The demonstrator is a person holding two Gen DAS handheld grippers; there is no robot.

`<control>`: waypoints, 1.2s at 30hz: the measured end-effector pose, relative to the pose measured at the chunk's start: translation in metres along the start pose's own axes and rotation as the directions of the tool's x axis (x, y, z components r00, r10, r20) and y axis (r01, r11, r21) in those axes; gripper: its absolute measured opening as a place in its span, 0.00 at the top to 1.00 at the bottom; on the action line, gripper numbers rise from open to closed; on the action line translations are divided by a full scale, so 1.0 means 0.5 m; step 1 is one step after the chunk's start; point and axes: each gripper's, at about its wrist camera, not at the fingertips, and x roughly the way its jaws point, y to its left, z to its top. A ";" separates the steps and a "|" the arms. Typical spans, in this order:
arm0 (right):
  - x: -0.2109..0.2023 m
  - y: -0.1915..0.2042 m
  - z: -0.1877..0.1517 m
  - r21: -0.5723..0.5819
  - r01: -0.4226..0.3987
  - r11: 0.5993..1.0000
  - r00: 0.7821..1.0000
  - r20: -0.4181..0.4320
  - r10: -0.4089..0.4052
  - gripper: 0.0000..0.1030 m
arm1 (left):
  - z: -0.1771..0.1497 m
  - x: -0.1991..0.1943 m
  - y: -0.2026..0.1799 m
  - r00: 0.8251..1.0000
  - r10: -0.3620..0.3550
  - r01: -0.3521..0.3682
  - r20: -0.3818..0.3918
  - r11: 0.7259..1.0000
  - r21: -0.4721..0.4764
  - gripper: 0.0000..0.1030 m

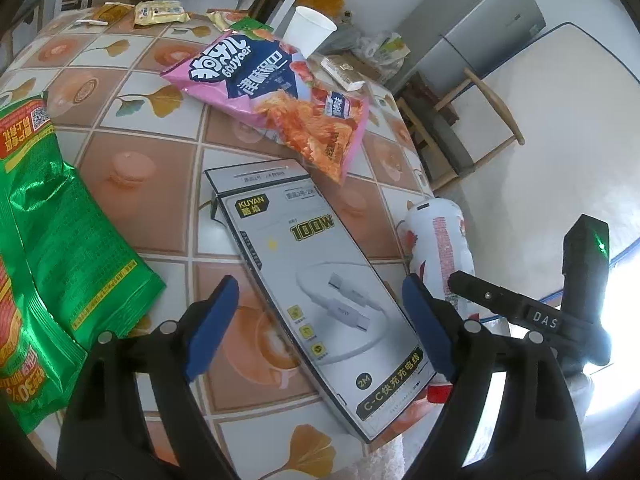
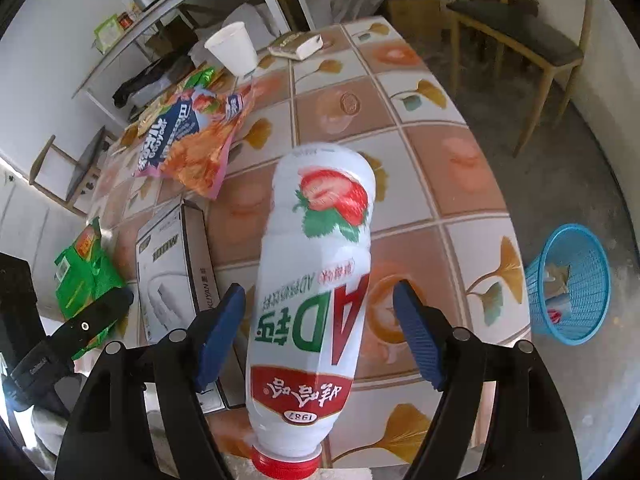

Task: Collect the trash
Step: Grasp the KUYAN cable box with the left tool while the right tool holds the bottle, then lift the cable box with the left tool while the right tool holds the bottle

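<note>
A white strawberry drink bottle [image 2: 312,300] with a red cap lies between the fingers of my right gripper [image 2: 319,290], cap end toward the camera. A gap shows on each side of it and neither pad presses on it, so the gripper is open. What holds the bottle up I cannot tell. The bottle [image 1: 438,248] also shows at the table's right edge in the left wrist view. My left gripper [image 1: 320,284] is open above a grey charging-cable box [image 1: 320,280] that lies flat on the table, not touching it. A pink snack bag [image 1: 280,92] and a green snack bag [image 1: 60,260] lie nearby.
A blue mesh basket [image 2: 572,284] with some trash stands on the floor right of the tiled table [image 2: 460,184]. A white paper cup [image 2: 234,48], a small flat packet [image 2: 296,46] and yellow wrappers [image 1: 160,12] sit at the far end. A wooden chair [image 2: 520,40] stands beyond.
</note>
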 end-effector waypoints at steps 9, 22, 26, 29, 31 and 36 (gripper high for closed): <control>0.031 -0.007 -0.029 0.038 -0.109 0.993 0.993 -0.051 0.111 0.44 | 0.018 0.033 -0.028 0.998 0.062 -0.062 -0.022 0.998 0.012 0.22; 0.015 0.013 -0.091 0.070 -0.234 0.970 0.965 -0.102 0.240 0.45 | 0.010 0.043 -0.032 0.992 0.121 -0.119 -0.046 0.992 0.044 0.22; -0.004 -0.018 -0.073 0.074 -0.120 0.990 0.991 -0.057 0.124 0.44 | -0.005 0.052 -0.053 0.986 0.159 -0.153 -0.057 0.983 0.103 0.20; -0.001 -0.021 -0.070 0.074 -0.104 0.992 0.993 -0.056 0.108 0.44 | -0.017 0.057 -0.067 0.979 0.200 -0.191 -0.046 0.970 0.152 0.19; 0.001 -0.023 -0.071 0.076 -0.102 0.992 0.993 -0.054 0.107 0.44 | -0.024 0.065 -0.074 0.972 0.232 -0.221 -0.039 0.958 0.184 0.19; 0.005 -0.016 -0.068 0.071 -0.072 0.995 0.996 -0.044 0.076 0.40 | -0.032 0.080 -0.068 0.962 0.270 -0.257 -0.044 0.945 0.202 0.19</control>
